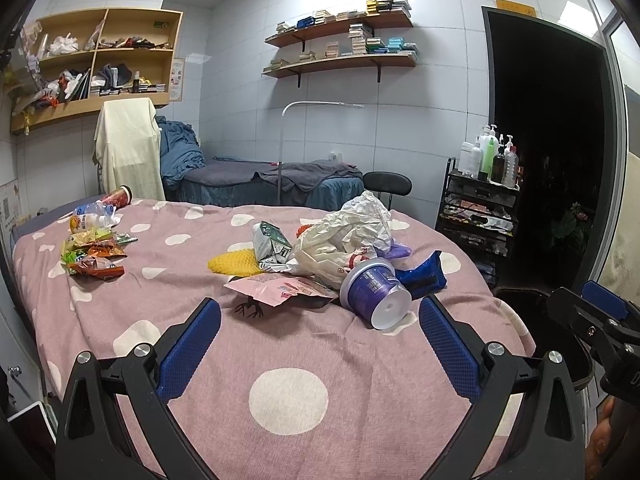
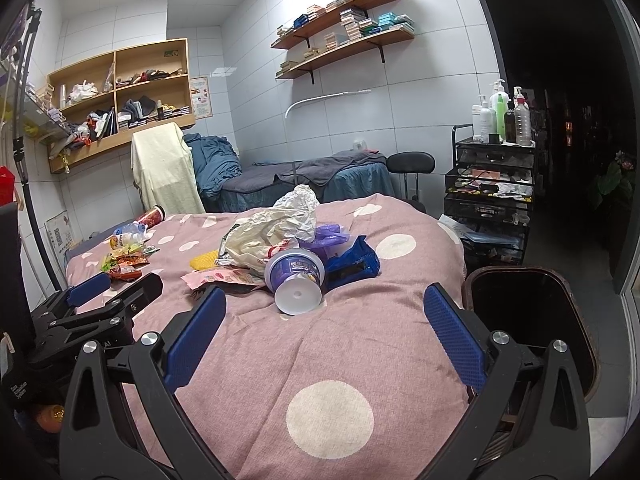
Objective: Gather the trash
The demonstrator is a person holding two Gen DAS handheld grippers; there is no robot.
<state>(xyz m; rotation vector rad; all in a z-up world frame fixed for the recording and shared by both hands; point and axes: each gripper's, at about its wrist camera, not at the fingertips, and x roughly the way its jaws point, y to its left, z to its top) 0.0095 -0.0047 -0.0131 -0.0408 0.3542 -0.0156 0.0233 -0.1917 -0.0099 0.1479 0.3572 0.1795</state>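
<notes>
Trash lies on a bed with a pink spotted cover (image 1: 288,360) (image 2: 332,344). In the middle pile are a purple tub on its side (image 1: 374,292) (image 2: 298,278), a crumpled white bag (image 1: 348,236) (image 2: 276,232), a blue wrapper (image 1: 424,276) (image 2: 352,264), a pink packet (image 1: 280,290) (image 2: 218,278) and a yellow piece (image 1: 236,264). Snack wrappers (image 1: 92,254) (image 2: 124,264), a plastic bottle (image 1: 94,216) and a red cup (image 1: 118,196) (image 2: 152,216) lie at the far left. My left gripper (image 1: 320,328) is open and empty, short of the tub. My right gripper (image 2: 326,320) is open and empty, just before the tub.
A dark open bin (image 2: 532,320) (image 1: 520,300) stands at the bed's right side. A black cart with bottles (image 1: 480,200) (image 2: 492,184) is beyond it. A second bed (image 1: 272,184), a stool (image 2: 410,164) and wall shelves (image 1: 340,48) are behind.
</notes>
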